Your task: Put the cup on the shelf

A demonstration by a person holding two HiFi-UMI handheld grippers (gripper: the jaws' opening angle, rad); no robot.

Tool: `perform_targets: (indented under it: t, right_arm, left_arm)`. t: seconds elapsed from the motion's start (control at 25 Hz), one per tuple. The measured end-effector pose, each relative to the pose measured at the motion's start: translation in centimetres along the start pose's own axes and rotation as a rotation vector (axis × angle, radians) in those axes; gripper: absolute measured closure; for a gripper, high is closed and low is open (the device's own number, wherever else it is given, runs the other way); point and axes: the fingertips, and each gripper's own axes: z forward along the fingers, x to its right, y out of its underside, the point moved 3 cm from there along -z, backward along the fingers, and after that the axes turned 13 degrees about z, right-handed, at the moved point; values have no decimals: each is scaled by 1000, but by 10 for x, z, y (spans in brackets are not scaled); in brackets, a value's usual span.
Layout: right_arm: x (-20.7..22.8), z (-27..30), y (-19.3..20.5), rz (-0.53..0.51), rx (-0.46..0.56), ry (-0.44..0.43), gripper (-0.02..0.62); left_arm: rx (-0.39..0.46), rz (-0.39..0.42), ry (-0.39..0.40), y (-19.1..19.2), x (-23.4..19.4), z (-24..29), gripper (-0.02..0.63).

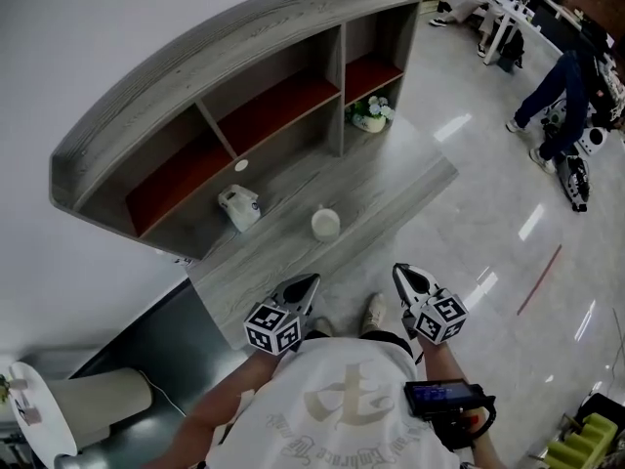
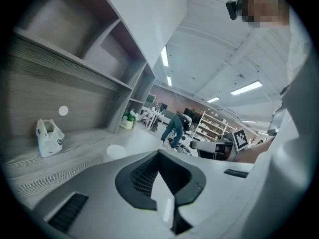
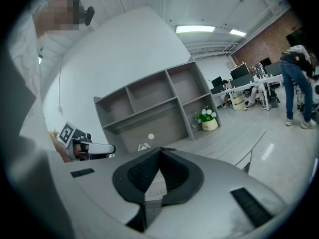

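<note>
A white cup (image 1: 325,224) stands upright on the grey wooden desk top (image 1: 391,179), in front of the open shelf unit (image 1: 273,115). In the left gripper view the cup (image 2: 116,151) shows just past the jaws. My left gripper (image 1: 313,279) hovers near the desk's front edge, short of the cup, its jaws shut on nothing (image 2: 160,153). To its right, my right gripper (image 1: 399,271) is level with it and off the desk's edge, jaws also together and empty (image 3: 160,150). The cup is hidden in the right gripper view.
A small white bag (image 1: 239,207) sits on the desk left of the cup. A potted plant (image 1: 370,113) fills the lower right shelf compartment. A white round dot (image 1: 241,165) marks the back panel. A person (image 1: 562,96) bends over on the floor far right.
</note>
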Motion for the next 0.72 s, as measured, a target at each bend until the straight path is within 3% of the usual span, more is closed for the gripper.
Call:
perform_targets:
  t: [0.32,0.72]
  right_arm:
    - [48,20,-33,21,-22,-53,592]
    - [85,55,-63,21,-73,-166,592]
  left_arm:
    - [-20,10,-52,-17,-1,44,604]
    - [-43,1,-189,-26,-9,76,604]
